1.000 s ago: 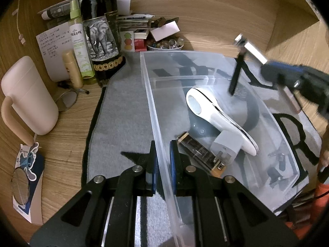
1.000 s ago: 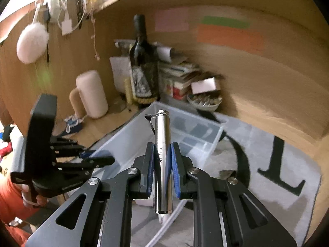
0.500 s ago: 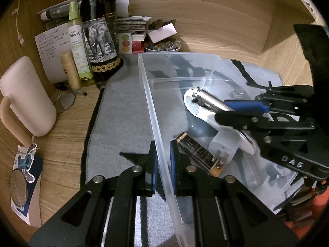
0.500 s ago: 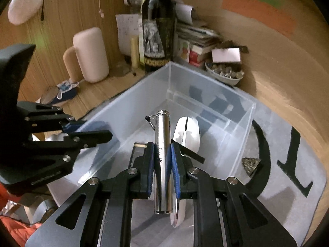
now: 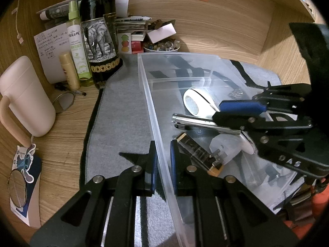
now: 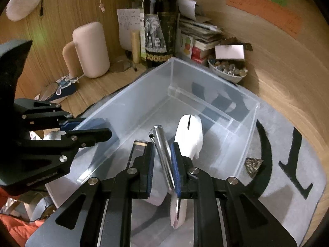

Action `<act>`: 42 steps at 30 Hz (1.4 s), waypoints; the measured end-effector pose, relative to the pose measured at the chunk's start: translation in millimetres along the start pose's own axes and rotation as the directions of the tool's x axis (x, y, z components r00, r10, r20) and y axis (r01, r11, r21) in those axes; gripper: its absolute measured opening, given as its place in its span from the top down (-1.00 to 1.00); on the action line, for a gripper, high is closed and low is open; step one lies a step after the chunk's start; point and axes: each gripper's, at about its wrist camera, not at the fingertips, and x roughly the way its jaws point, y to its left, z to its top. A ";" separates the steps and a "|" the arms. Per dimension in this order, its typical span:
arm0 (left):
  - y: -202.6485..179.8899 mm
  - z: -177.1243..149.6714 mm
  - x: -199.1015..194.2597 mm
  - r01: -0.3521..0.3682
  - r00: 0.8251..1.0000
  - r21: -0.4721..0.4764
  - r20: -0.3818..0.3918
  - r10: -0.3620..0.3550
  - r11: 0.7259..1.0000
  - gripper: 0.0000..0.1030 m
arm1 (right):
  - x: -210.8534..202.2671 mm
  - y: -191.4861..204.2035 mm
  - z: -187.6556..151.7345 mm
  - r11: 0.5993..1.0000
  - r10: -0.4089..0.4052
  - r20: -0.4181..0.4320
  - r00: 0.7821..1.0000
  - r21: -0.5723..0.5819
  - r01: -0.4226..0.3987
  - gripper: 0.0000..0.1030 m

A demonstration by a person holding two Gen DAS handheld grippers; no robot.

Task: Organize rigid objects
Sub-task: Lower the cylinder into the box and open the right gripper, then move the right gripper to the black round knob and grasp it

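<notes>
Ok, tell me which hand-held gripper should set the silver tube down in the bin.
Right. The right hand-held gripper already grips the silver tube low over the clear bin, beside the white device. The left hand-held gripper is shut on the bin's near wall, steadying it.

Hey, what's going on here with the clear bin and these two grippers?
A person is sorting small items into a clear plastic bin on a grey mat. The left gripper is clamped on the bin's near wall, steadying it. The right gripper is down inside the bin, shut on a silver metal cylinder, not yet released. A white handheld device and a dark rectangular bottle with a gold cap already lie in the bin.
</notes>
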 end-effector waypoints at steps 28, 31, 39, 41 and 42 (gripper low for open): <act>-0.1 -0.2 0.7 -0.026 1.000 0.003 -0.010 0.026 1.000 0.79 | -77.7 -102.8 -55.1 0.947 -0.228 0.090 0.970 0.251 0.199 0.14; -0.3 -0.5 0.6 -0.030 0.999 0.001 -0.010 0.030 1.000 0.79 | -63.9 -108.6 -58.1 0.948 -0.205 0.062 0.977 0.259 0.183 0.14; 0.4 -0.1 3.8 -0.030 0.999 -0.010 -0.021 0.030 0.999 0.79 | -17.3 -117.4 -45.5 0.963 -0.144 -0.002 0.990 0.231 0.140 0.14; 1.3 -0.1 5.0 -0.025 0.999 -0.013 -0.023 0.025 1.000 0.79 | -2.2 -122.2 -43.2 0.963 -0.137 -0.031 0.990 0.229 0.141 0.14; 1.9 0.1 5.3 -0.023 0.999 -0.014 -0.024 0.022 1.000 0.79 | 4.0 -125.1 -42.3 0.963 -0.131 -0.042 0.991 0.231 0.137 0.14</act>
